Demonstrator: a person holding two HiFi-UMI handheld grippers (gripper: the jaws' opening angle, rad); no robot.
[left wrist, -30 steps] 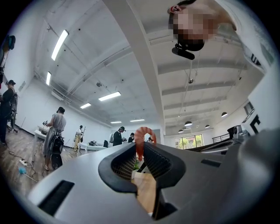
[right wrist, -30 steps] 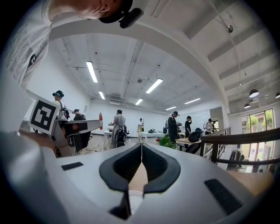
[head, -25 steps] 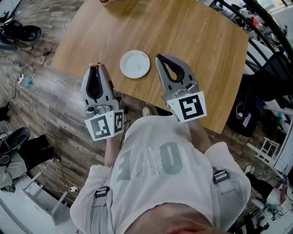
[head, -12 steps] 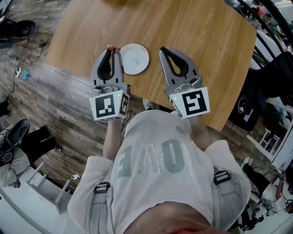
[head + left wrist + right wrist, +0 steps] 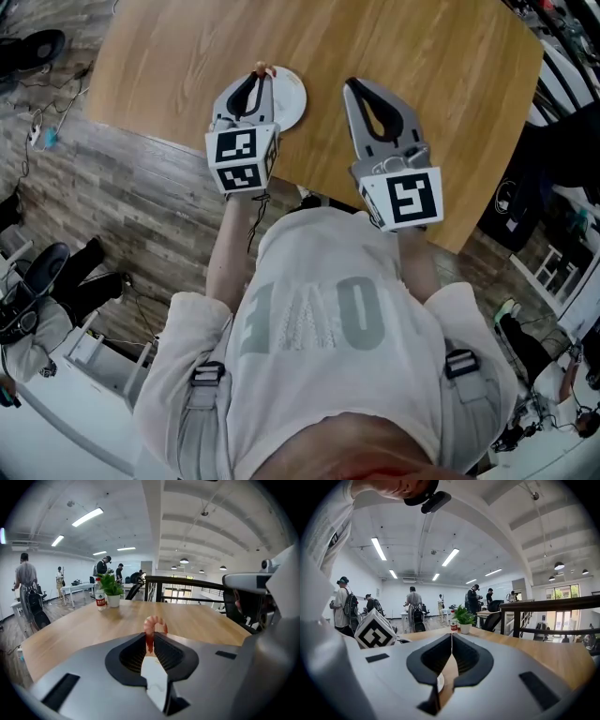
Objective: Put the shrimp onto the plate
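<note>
A pink curled shrimp [image 5: 153, 626] is pinched by its tail in my left gripper [image 5: 150, 644], which is shut on it. In the head view the left gripper [image 5: 261, 75] hovers over the near left part of the white plate [image 5: 292, 97], with the shrimp [image 5: 263, 70] poking out of its tip. The plate lies near the front edge of the wooden table [image 5: 394, 47]. My right gripper [image 5: 352, 85] is shut with nothing in it, held to the right of the plate; in the right gripper view its jaws [image 5: 451, 637] meet in a thin line.
At the table's far end stand a small potted plant [image 5: 112, 592] and a red-labelled bottle [image 5: 99, 594]. A black railing [image 5: 187, 585] runs behind the table. Several people stand in the background. Cables and shoes lie on the floor [image 5: 56, 169] at the left.
My left gripper has carried the shrimp from beyond the table's near left edge, forward and rightward to over the plate. The right gripper stayed beside the plate.
</note>
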